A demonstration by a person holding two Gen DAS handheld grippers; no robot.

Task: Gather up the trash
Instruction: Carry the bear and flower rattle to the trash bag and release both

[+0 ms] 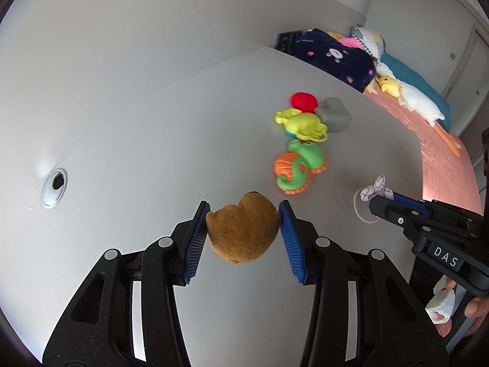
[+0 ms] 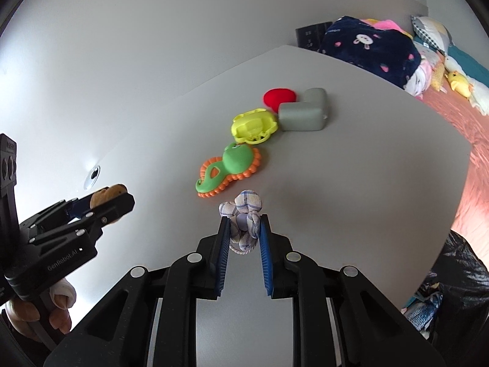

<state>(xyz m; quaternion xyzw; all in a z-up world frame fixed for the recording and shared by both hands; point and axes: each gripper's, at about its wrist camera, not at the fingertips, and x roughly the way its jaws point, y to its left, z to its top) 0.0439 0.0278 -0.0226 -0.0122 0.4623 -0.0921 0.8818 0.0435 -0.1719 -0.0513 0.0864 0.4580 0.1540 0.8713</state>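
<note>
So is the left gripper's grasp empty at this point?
No, the left gripper is clamped on a brown plush toy, pressed between both blue pads.

Both views are evenly and brightly lit by soft, diffuse light, with no harsh glare on the white table [image 1: 152, 140]. A faint, blurred shadow lies on the tabletop just right of the right tongs [image 2: 244, 224]. The fisheye lens bends the table edges into curves and darkens the corners into black rims. The toys [image 1: 301, 165] ahead of the left tongs [image 1: 243, 217] look slightly smeared, while they appear sharp in the right wrist view.
</note>
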